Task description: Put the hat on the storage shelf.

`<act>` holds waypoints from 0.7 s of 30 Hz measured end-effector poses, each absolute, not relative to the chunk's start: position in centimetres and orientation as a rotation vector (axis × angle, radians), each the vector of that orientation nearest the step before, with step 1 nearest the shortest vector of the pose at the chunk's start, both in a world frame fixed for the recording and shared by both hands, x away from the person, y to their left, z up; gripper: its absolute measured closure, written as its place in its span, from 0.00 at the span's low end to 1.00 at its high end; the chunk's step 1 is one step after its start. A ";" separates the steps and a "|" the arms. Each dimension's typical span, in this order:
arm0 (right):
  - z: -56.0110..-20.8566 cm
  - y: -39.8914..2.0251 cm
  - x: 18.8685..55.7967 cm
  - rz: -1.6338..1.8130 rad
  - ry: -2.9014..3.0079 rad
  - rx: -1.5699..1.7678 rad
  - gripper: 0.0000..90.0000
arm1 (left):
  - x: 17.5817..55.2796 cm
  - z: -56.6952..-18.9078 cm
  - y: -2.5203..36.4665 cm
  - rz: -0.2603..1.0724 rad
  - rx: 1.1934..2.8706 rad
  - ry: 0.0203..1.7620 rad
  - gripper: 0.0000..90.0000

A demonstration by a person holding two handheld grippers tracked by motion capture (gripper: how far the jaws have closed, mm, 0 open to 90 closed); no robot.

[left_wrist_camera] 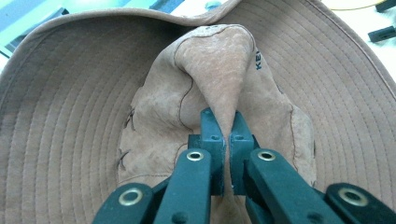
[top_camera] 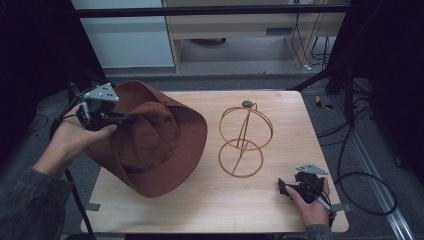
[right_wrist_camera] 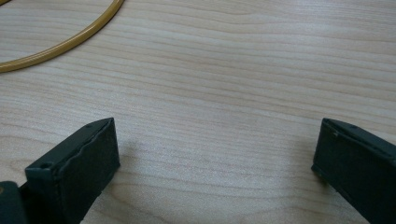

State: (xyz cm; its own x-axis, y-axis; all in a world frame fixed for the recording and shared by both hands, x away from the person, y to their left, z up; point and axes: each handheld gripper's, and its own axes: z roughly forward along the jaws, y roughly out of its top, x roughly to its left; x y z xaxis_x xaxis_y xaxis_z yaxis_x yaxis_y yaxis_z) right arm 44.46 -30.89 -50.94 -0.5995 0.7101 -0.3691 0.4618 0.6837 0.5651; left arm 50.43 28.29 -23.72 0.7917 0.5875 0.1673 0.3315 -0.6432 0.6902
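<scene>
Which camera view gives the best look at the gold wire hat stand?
The high view: the whole gold wire hat stand stands upright on the wooden table, right of the brown wide-brimmed hat. The right gripper view catches just an arc of its base ring.

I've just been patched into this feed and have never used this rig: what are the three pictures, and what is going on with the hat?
No robot here: a person holds a two-jaw gripper in each hand. The high view looks down on the wooden table. The other two come from cameras riding on each gripper, looking along its black jaws. The left gripper is shut on a pinched fold of the crown of the brown wide-brimmed hat, which sits at the table's left. The right gripper is open, low over bare wood near the right front corner. In the middle stands a gold wire hat stand, made of rings, with nothing on it.
</scene>
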 end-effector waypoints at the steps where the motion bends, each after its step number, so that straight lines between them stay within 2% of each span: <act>1: -50.9 -30.9 44.5 0.562 2.314 0.898 0.01 | 50.3 -23.4 28.3 0.508 2.308 0.672 0.98; 21: -50.9 -30.9 44.5 0.562 2.314 0.898 0.01 | 48.4 -18.2 26.6 0.536 2.221 0.543 0.98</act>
